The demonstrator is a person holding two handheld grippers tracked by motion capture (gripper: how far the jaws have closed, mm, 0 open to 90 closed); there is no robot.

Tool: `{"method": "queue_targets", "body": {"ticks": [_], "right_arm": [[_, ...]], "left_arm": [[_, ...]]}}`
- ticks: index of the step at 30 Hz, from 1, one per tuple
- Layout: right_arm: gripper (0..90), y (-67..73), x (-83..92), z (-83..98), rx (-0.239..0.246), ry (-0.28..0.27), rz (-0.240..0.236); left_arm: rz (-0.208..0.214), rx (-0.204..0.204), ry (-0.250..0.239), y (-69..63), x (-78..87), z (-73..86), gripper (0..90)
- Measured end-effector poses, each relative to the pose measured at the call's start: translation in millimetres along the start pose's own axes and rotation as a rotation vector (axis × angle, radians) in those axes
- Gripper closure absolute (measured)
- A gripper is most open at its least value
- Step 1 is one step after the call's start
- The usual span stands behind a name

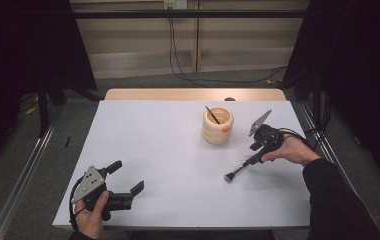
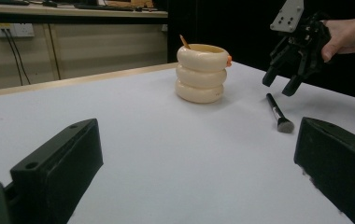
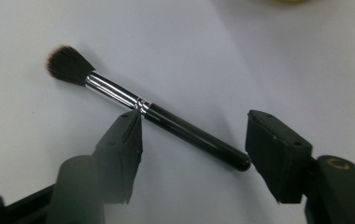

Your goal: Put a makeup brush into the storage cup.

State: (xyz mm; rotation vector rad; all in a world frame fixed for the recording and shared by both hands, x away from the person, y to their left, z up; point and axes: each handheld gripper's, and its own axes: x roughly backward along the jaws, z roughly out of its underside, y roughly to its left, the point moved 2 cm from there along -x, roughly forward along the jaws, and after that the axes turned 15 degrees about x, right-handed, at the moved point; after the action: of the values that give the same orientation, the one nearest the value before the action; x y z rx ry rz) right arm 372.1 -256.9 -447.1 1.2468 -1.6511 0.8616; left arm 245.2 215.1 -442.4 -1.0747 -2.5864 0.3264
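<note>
A black-handled makeup brush (image 1: 240,169) (image 2: 274,108) (image 3: 166,119) with a silver ferrule and dark bristles lies flat on the white table. My right gripper (image 1: 258,154) (image 2: 279,85) (image 3: 194,126) hangs just over its handle, tilted down. The jaws stand apart on either side of the handle and the pads do not press on it. A cream ringed holder (image 1: 217,131) (image 2: 200,74) stands to the left of that gripper, with a thin dark stick (image 1: 212,115) leaning inside. My left gripper (image 1: 126,177) (image 2: 189,177) rests open near the front left, with nothing between its jaws.
The white tabletop (image 1: 168,150) ends in a wooden strip (image 1: 153,94) at the far side, where a small dark object (image 1: 229,99) sits. Black cables (image 1: 178,60) run across the floor behind. Metal rails flank the table on both sides.
</note>
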Motion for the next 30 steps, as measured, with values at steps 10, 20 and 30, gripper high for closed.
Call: {"method": "queue_targets", "body": {"ticks": [10, 20, 30], "right_arm": [[41.7, 1.6, -8.6, 1.3, 0.004, 0.040, -0.022], [44.9, 3.7, -18.1, 0.4, 0.050, 0.089, -0.031], [47.3, 4.4, -19.9, 2.7, 0.069, 0.090, -0.050]], "left_arm": [[0.008, 0.001, 0.000, -0.5, -0.3, 0.3, 1.0], [-0.001, 0.005, 0.002, -0.9, -0.4, 0.6, 1.0], [0.004, 0.005, -0.001, -0.2, -0.2, 0.3, 0.9]]}}
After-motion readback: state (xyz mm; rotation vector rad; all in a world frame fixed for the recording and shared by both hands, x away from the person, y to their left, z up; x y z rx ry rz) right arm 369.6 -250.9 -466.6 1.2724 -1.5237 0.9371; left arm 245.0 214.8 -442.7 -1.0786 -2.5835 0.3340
